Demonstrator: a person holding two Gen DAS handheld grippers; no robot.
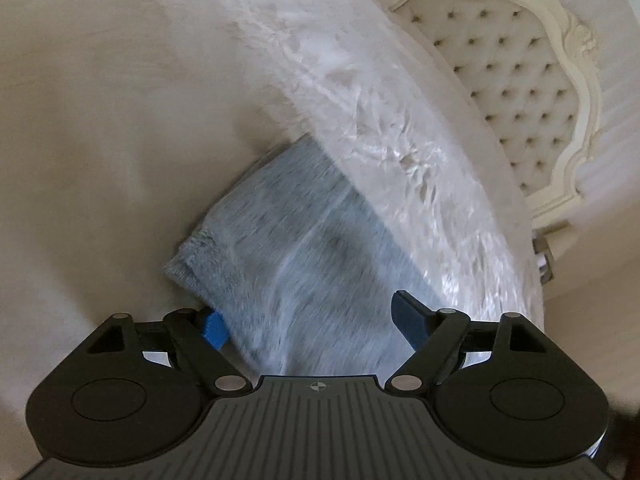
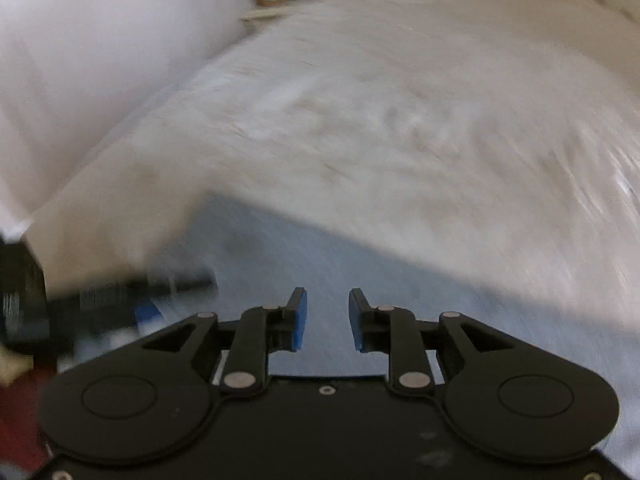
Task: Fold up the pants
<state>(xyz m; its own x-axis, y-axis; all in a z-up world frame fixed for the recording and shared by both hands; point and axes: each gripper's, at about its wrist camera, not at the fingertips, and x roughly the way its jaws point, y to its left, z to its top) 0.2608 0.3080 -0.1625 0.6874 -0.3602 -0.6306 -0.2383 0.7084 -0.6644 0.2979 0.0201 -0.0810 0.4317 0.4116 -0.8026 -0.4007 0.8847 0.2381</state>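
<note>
The pants (image 1: 300,248) are light blue-grey fleecy cloth, lying folded on the bed with a hemmed edge toward the left. Their far side runs under the edge of a white furry blanket. My left gripper (image 1: 308,320) stands wide open just over the near part of the pants, one blue pad at their left edge, the other above the cloth on the right. In the right wrist view, my right gripper (image 2: 328,316) hovers over the same blue cloth (image 2: 288,252) with a narrow gap between its pads and nothing in it. This view is blurred.
A white furry blanket (image 1: 380,120) covers the bed beyond the pants. Cream sheet (image 1: 100,120) lies to the left. A tufted cream headboard (image 1: 512,72) stands at the right. In the right wrist view a blurred dark shape (image 2: 112,296) sits at the left edge.
</note>
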